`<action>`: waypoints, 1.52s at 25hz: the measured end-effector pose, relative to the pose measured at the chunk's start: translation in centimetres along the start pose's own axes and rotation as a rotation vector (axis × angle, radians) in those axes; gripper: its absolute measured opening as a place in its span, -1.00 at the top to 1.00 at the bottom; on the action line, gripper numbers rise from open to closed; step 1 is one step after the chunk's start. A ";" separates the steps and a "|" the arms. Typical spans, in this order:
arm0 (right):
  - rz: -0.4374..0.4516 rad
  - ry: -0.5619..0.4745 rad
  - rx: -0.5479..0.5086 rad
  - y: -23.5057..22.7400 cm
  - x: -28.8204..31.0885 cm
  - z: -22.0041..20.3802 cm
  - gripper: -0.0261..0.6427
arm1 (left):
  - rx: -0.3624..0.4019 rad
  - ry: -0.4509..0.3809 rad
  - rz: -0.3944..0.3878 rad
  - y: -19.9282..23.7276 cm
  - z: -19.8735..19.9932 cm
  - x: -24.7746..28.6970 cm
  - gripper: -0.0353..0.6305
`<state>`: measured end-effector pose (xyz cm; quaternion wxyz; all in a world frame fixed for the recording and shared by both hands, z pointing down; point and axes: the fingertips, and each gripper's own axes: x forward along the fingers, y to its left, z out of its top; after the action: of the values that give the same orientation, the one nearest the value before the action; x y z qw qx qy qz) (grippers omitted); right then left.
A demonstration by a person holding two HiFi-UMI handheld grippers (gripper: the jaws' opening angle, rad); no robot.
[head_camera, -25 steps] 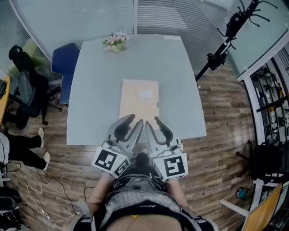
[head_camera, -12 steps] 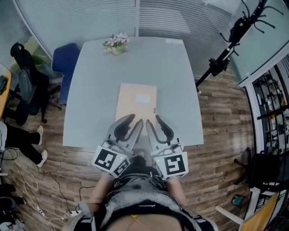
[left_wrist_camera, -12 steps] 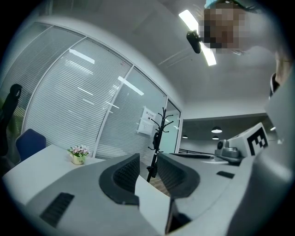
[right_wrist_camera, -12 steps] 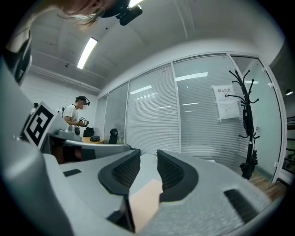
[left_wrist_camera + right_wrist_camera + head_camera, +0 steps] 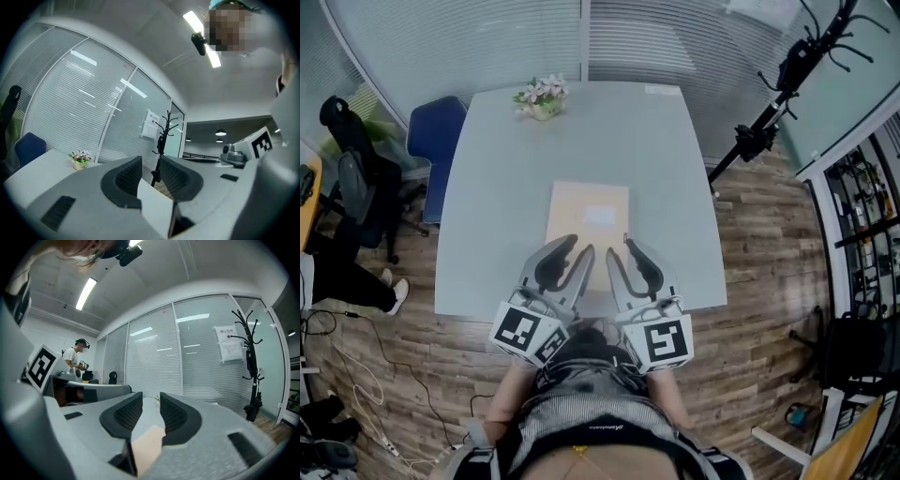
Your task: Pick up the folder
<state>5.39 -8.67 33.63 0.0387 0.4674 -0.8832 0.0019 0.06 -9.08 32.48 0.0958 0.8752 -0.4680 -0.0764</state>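
Observation:
A beige folder (image 5: 589, 217) lies flat on the pale grey table (image 5: 497, 187), near its front edge. Both grippers point level, side by side at that front edge. The left gripper (image 5: 575, 249) has its tips over the folder's near left part. The right gripper (image 5: 622, 248) reaches the folder's near right corner. Each stands open by a narrow gap with nothing between its jaws. In the right gripper view the folder (image 5: 149, 442) shows low between the right gripper's (image 5: 151, 401) jaws. In the left gripper view only a pale surface shows below the left gripper (image 5: 151, 164).
A small pot of flowers (image 5: 542, 94) stands at the table's far edge. A blue chair (image 5: 434, 131) and a black office chair (image 5: 352, 183) are at the left, and a black coat stand (image 5: 769, 103) at the right. A person (image 5: 76, 357) stands far off.
Both grippers have moved forward together over the table's front edge, closer to the folder. Their jaw gaps look the same.

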 end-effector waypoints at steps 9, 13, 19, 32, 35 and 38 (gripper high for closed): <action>-0.051 0.031 0.014 0.2 3.5 -0.4 0.56 | -0.006 0.024 -0.050 3.7 0.5 1.5 0.61; -0.069 0.048 0.016 0.5 5.0 -0.7 0.56 | -0.017 0.035 -0.068 5.2 0.6 1.8 0.61; -0.095 0.067 0.011 0.9 7.2 -0.9 0.56 | -0.029 0.051 -0.101 7.3 0.5 2.6 0.61; -0.138 0.115 0.014 1.9 11.2 -2.2 0.56 | -0.067 0.095 -0.159 11.2 -0.3 3.6 0.61; -0.150 0.125 0.009 1.8 11.8 -2.7 0.56 | -0.073 0.094 -0.174 11.8 -1.0 3.9 0.61; -0.152 0.135 0.005 1.8 12.0 -3.4 0.56 | -0.090 0.117 -0.163 12.3 -1.5 3.9 0.61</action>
<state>-2.57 -17.47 37.93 0.0970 0.5320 -0.8405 0.0330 -7.37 -18.92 36.66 0.1555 0.9081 -0.3850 -0.0537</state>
